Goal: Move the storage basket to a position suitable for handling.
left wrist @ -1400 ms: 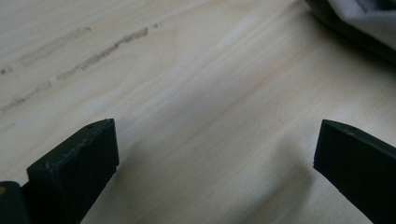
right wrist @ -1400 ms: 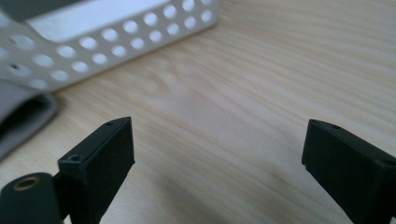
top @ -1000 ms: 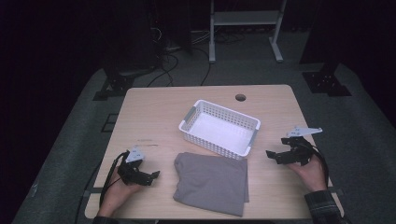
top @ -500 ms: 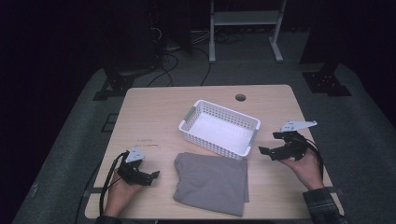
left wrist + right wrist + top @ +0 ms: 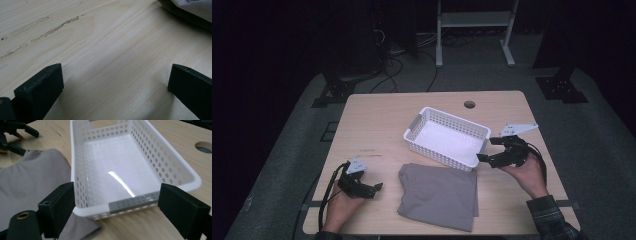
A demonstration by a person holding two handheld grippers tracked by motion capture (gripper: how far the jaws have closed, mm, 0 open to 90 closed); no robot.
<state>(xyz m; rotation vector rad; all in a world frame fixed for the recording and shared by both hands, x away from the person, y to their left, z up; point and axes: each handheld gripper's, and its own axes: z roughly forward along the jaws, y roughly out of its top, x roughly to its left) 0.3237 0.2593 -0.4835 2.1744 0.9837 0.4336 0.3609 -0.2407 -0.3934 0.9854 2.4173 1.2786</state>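
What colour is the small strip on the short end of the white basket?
Grey. The small plastic strip on the white perforated plastic basket shows best in the right gripper view.

Basket [image 5: 447, 136] mid-table [image 5: 377, 120], folded cloth [image 5: 439, 195] before it, touching its front edge

Each tongs unit is black with blocky, square-ended jaws. The left tongs [image 5: 377, 187] trail a black cable; the right tongs [image 5: 484, 150] carry a grey three-cornered plate. The right sleeve [image 5: 549, 220] is dark plaid.
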